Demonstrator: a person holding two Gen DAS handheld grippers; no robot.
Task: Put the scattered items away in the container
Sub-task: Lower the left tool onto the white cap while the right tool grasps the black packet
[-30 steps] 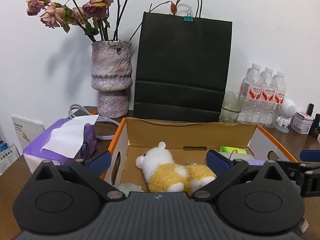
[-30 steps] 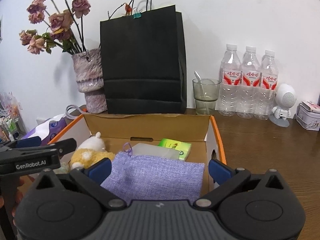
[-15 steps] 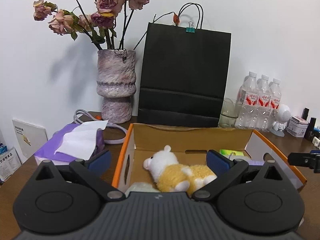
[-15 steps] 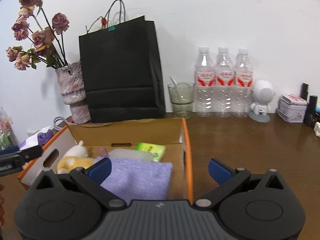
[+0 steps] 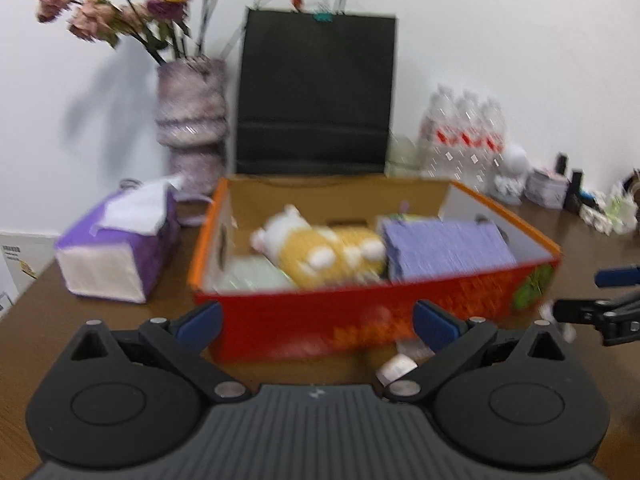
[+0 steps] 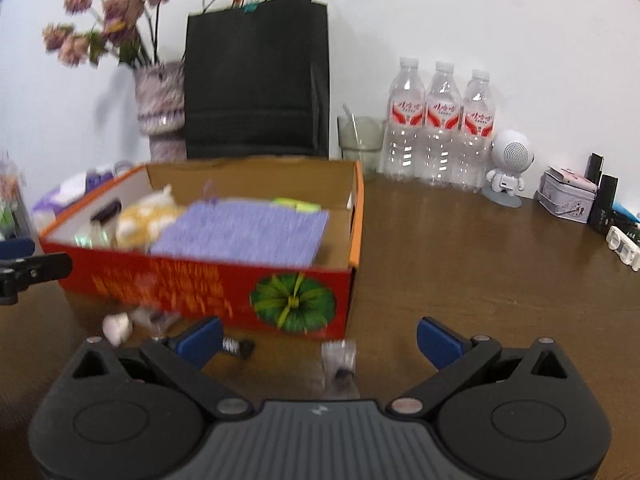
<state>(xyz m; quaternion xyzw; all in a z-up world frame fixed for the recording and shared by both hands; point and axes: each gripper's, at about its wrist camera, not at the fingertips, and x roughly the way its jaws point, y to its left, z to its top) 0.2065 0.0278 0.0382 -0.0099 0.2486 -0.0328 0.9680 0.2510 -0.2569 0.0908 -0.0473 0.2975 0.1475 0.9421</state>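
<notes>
A red and orange cardboard box stands on the brown table. It holds a white and yellow plush toy, a purple cloth pouch and a green packet. Small items lie on the table in front of the box: a white piece, a small spring-like part and a small clear packet. My left gripper is open and empty before the box. My right gripper is open and empty above the small items.
A black paper bag, a vase of dried roses, a purple tissue box, water bottles, a glass, a white robot figure and a tin stand around the box.
Both grippers have pulled back from over the box toward the table's front. The box front and the small items before it have come into view.
</notes>
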